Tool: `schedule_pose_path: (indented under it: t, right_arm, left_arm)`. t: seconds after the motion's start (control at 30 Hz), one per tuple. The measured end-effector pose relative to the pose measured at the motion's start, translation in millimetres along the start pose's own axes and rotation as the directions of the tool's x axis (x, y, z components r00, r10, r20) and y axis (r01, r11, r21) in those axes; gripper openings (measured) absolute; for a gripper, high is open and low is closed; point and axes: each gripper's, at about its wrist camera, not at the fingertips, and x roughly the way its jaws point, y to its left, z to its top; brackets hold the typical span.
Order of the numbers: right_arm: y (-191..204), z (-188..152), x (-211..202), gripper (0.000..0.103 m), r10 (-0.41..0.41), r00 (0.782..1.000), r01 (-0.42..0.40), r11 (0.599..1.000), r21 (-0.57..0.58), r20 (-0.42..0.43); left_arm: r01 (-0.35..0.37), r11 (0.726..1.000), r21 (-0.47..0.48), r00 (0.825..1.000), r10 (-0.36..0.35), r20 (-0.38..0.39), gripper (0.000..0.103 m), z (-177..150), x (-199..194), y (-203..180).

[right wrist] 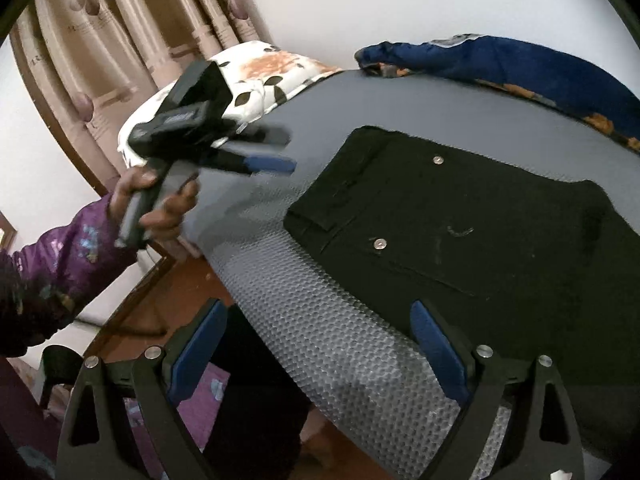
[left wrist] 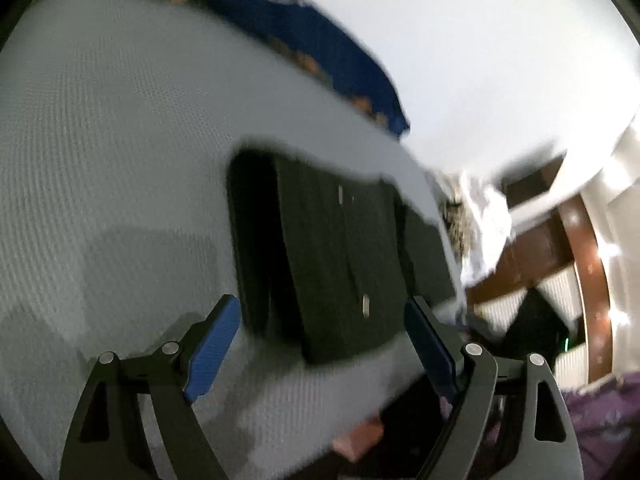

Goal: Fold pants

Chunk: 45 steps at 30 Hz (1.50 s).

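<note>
Black pants (left wrist: 340,256) lie folded into a flat rectangle on the grey textured bed cover (left wrist: 120,140); they also show in the right wrist view (right wrist: 460,232), waistband and metal buttons up. My left gripper (left wrist: 320,344) is open and empty, hovering just short of the pants' near edge. It also shows from the side in the right wrist view (right wrist: 276,156), held in a hand left of the pants. My right gripper (right wrist: 320,352) is open and empty, above the bed's near edge, its right finger over the pants' near side.
A blue and orange blanket (right wrist: 520,68) lies along the far edge of the bed. A floral pillow (right wrist: 264,76) sits at the bed's head by beige curtains (right wrist: 120,20). Brown wooden floor (right wrist: 180,292) lies beside the bed. The left wrist view is motion-blurred.
</note>
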Motion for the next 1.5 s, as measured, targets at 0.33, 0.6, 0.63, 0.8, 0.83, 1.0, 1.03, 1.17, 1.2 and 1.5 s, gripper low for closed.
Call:
schedule_pose_path:
  t: [0.33, 0.6, 0.63, 0.8, 0.83, 1.0, 1.03, 1.17, 1.2, 1.5]
  right_arm:
    - [-16.7, -5.2, 16.6, 0.092, 0.03, 0.999, -0.028, 0.995, 0.098, -0.026]
    - [-29.2, -3.4, 19.6, 0.092, 0.03, 0.999, -0.027, 0.992, 0.125, -0.019]
    - [-31.5, -3.1, 20.3, 0.092, 0.03, 0.999, -0.027, 0.991, 0.129, -0.022]
    - [-42.1, -4.6, 25.9, 0.092, 0.048, 0.999, -0.045, 0.983, 0.178, -0.015]
    - [-42.7, -6.5, 25.9, 0.092, 0.05, 0.999, -0.047, 0.982, 0.185, -0.011]
    - [-43.3, -14.7, 25.1, 0.092, 0.054, 0.999, -0.054, 0.98, 0.191, 0.005]
    - [-43.8, -16.8, 25.2, 0.092, 0.054, 0.999, -0.054, 0.979, 0.195, 0.008]
    - [-48.8, -14.9, 23.8, 0.092, 0.07, 0.997, -0.071, 0.973, 0.221, 0.012]
    - [-48.7, -13.8, 22.3, 0.092, 0.073, 0.997, -0.074, 0.972, 0.221, 0.012]
    - [-51.1, 2.9, 17.9, 0.092, 0.182, 0.981, -0.192, 0.949, 0.248, 0.063]
  left_arm:
    - [-0.032, 0.997, 0.075, 0.993, 0.023, 0.119, 0.081, 23.8, 1.4, -17.1]
    - [0.008, 0.998, 0.055, 0.999, -0.01, 0.031, 0.051, 73.6, 48.3, 8.3]
    - [0.014, 0.997, 0.08, 1.0, -0.016, 0.025, 0.036, 76.1, 53.3, 3.1]
    - [-0.076, 0.985, 0.154, 0.997, 0.075, 0.009, 0.017, 89.1, 69.3, -1.0]
    - [-0.071, 0.985, 0.158, 0.997, 0.067, 0.027, 0.014, 91.8, 67.8, -3.1]
    - [-0.101, 0.966, 0.238, 0.992, 0.079, 0.098, 0.013, 106.1, 58.9, -18.5]
    - [-0.113, 0.963, 0.245, 0.991, 0.091, 0.1, 0.013, 107.7, 58.9, -16.1]
    - [-0.145, 0.965, 0.217, 0.989, 0.137, 0.052, 0.014, 112.6, 78.4, 3.8]
    - [-0.126, 0.972, 0.196, 0.992, 0.119, 0.05, 0.018, 111.6, 77.7, 9.5]
    - [-0.089, 0.988, 0.124, 0.996, 0.085, 0.034, 0.041, 108.5, 72.0, 27.9]
